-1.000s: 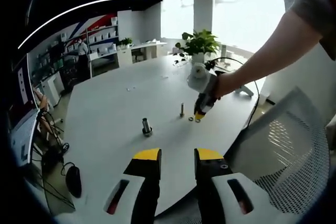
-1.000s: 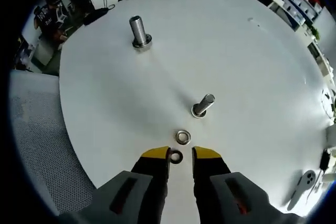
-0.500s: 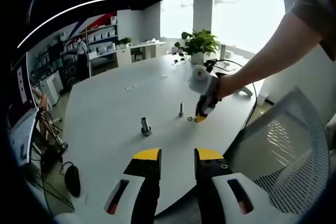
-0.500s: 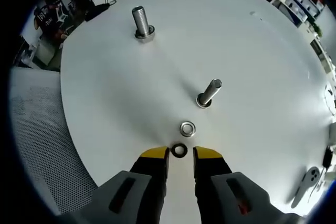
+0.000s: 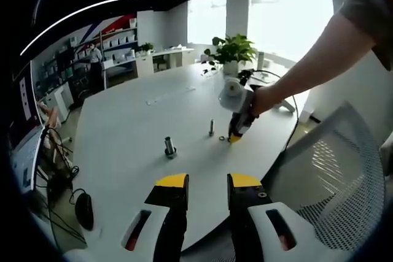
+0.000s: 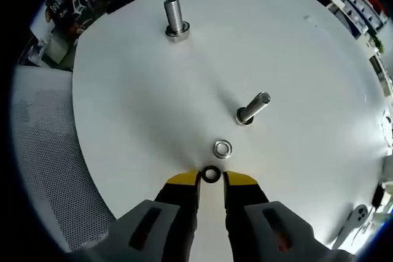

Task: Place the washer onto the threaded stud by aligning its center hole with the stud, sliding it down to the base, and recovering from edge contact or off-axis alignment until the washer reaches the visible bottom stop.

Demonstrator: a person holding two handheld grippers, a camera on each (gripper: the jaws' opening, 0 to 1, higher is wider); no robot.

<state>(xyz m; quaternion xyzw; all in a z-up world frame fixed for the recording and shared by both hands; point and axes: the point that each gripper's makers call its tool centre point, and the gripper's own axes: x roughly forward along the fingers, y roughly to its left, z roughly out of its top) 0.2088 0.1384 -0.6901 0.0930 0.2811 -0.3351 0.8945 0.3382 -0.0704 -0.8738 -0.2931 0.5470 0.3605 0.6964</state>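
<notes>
In the right gripper view, a thick threaded stud (image 6: 176,20) is seen upright at the upper left of the white counter (image 6: 319,90). The right tongs (image 6: 210,178) are lowered to the counter, jaws slightly parted around a dark washer (image 6: 210,174); contact cannot be judged. A silver washer (image 6: 222,148) lies just beyond, near a thinner stud (image 6: 252,108). The left tongs (image 5: 207,183) are held open, well apart from these parts.

Open-plan office / lab space. Big white round bench (image 5: 123,133), mesh office chair (image 5: 334,170) at its edge, wall shelves (image 5: 120,44) with boxes, potted plant (image 5: 233,50) by large bright windows (image 5: 285,13), strip ceiling light (image 5: 92,9), cables on the floor (image 5: 61,182).
</notes>
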